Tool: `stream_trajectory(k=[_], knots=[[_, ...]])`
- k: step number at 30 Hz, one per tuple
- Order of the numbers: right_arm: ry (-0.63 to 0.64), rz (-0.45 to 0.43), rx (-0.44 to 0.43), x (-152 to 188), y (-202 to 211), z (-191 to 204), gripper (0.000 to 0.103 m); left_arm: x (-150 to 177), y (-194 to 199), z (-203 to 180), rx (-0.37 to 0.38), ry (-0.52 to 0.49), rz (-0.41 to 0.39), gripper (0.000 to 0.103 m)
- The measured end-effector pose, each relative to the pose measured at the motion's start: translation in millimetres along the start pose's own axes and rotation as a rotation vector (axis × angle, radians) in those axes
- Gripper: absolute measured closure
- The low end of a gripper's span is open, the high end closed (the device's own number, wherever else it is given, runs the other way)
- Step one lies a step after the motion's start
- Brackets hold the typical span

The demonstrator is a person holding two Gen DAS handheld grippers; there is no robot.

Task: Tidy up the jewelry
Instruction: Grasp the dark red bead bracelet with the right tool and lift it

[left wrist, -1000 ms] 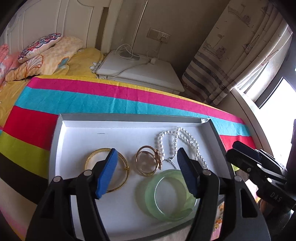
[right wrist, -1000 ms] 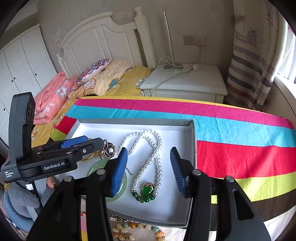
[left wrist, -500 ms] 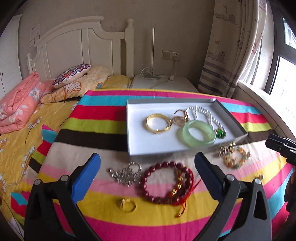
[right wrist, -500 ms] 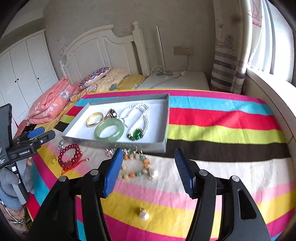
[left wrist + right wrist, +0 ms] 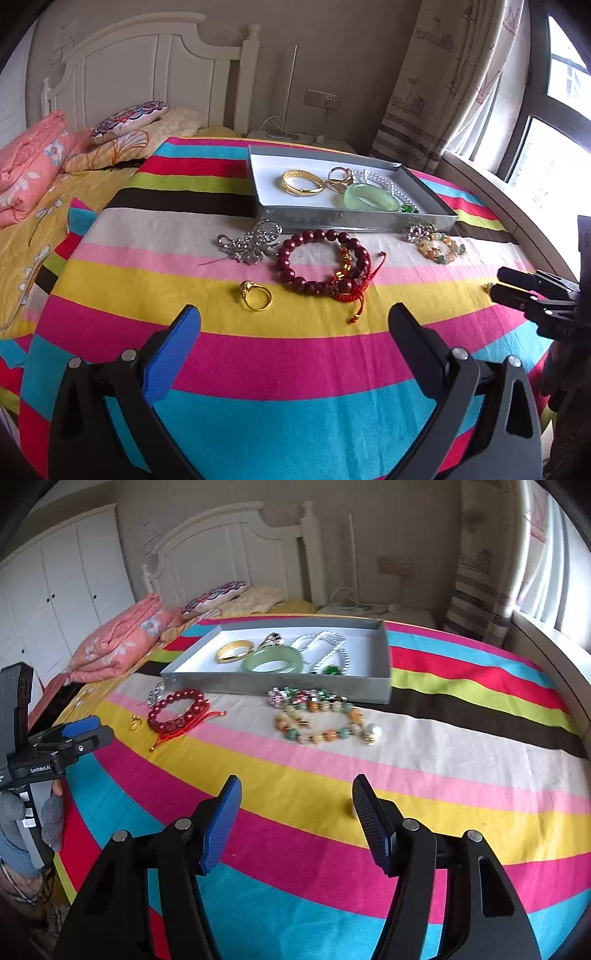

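While both hands hover above a bed spread with a striped blanket (image 5: pixel 295 369), neither grips anything. From the left wrist camera, the left tool (image 5: pixel 293 332) has its blue-padded jaws spread as wide as they go, nothing between them. At twelve o'clock sits a grey tray (image 5: pixel 354 219) holding a gold bangle (image 5: pixel 301 182), a green jade bangle (image 5: pixel 369 197) and a pearl necklace (image 5: pixel 384 182). Just in front of the tray lie a red bead bracelet (image 5: pixel 325 264), a silver brooch (image 5: pixel 251 243) at eleven o'clock and a gold ring (image 5: pixel 255 295) nearer the camera. At three o'clock the right tool's side carries the letters "DAS".

From the right wrist camera, the right tool (image 5: pixel 295 805) is partly open and empty, with a multicoloured bead bracelet (image 5: pixel 325 720) at twelve o'clock. At nine o'clock the left tool's body reads "GenRobot.AI".
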State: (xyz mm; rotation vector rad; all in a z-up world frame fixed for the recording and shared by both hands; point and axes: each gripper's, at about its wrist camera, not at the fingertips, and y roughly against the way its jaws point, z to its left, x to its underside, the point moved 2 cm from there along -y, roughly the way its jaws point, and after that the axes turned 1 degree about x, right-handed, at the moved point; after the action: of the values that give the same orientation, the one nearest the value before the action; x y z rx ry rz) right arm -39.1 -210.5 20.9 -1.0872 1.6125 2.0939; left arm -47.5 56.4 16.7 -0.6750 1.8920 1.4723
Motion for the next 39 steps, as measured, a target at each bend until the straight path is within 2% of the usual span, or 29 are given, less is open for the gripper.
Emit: stream_trajectory(k=[3,7,11,17,20,21,23,24,25,27,33,39], knots=[[0.066,0.031,-0.025,-3,-14,31,0.042,0,-2,-5,0.038,-0.017,0.003,0.002],[0.142,0.053,-0.061,-8,-29,64,0.042,-3,-8,2,0.092,0.026,0.023,0.002],[0.180,0.083,-0.079,-20,-47,86,0.042,-1,5,3,0.143,0.022,-0.050,0.002],[0.233,0.093,-0.097,-38,-70,114,0.044,1,16,0,0.172,-0.002,-0.108,0.003],[0.252,0.113,-0.096,-40,-80,125,0.050,3,22,0,0.197,-0.006,-0.133,0.003],[0.263,0.124,-0.075,-39,-84,128,0.058,2,23,-1,0.201,-0.007,-0.136,0.003],[0.265,0.113,-0.045,-37,-83,127,0.074,3,22,-2,0.200,-0.007,-0.135,0.003],[0.269,0.105,-0.025,-36,-80,126,0.094,2,22,-2,0.201,-0.007,-0.136,0.003],[0.271,0.085,-0.021,-34,-75,123,0.098,2,22,-1,0.202,-0.008,-0.137,0.003],[0.251,0.056,-0.041,-31,-63,117,0.102,2,22,-1,0.205,-0.008,-0.136,0.003],[0.158,0.000,-0.027,-23,-32,81,0.102,3,20,-3,0.203,-0.017,-0.124,0.003],[0.061,0.021,-0.153,-37,-40,68,0.098,3,18,-3,0.201,-0.015,-0.118,0.003]])
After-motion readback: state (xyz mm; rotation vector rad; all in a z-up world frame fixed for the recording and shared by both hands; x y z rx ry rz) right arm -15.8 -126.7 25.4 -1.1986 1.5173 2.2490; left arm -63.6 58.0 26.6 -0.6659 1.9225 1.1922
